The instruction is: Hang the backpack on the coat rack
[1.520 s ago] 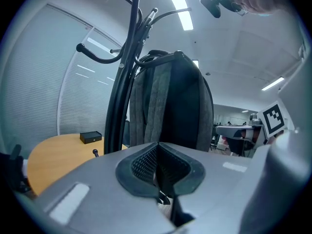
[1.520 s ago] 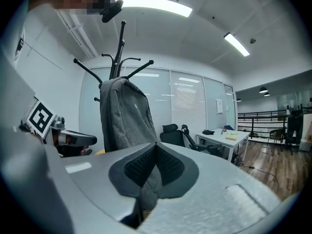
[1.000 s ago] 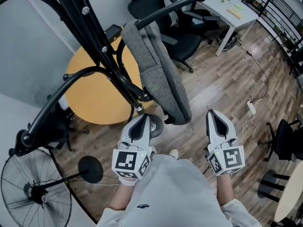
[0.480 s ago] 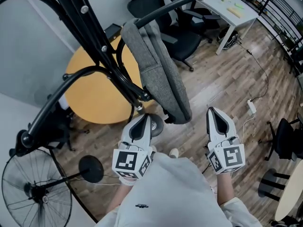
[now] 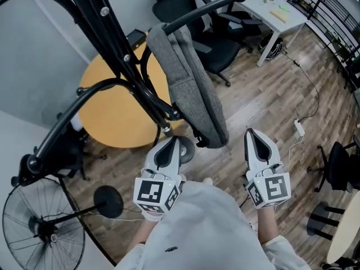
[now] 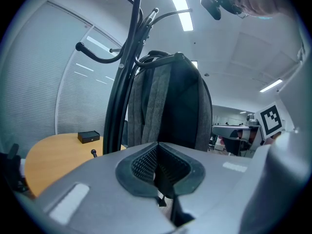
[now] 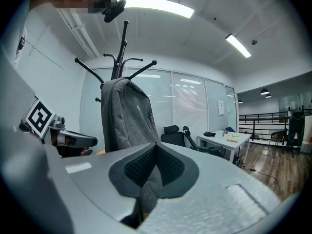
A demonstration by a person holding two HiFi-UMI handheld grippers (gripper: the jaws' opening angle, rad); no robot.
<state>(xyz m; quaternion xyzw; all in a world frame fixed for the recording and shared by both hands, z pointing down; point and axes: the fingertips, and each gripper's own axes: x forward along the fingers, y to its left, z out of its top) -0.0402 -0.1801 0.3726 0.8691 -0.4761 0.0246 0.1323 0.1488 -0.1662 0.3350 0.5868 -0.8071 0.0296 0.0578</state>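
Note:
A grey backpack [image 5: 191, 89] hangs by its top from a hook arm of the black coat rack [image 5: 121, 55], its body drooping free over the wood floor. My left gripper [image 5: 173, 140] is shut and empty, just below and in front of the backpack's lower end. My right gripper [image 5: 252, 134] is shut and empty too, off to the backpack's right. In the left gripper view the backpack [image 6: 170, 106] fills the space beyond the closed jaws, beside the rack's pole [image 6: 127, 67]. The right gripper view shows the backpack [image 7: 126, 116] hanging from the rack [image 7: 119, 57] at left.
A round wooden table [image 5: 112, 111] stands behind the rack, with a small black box [image 6: 88, 137] on it. A floor fan [image 5: 34, 229] is at the lower left. Black office chairs [image 5: 219, 44] and a white desk [image 5: 270, 10] stand beyond. A cable and power strip [image 5: 298, 128] lie on the floor.

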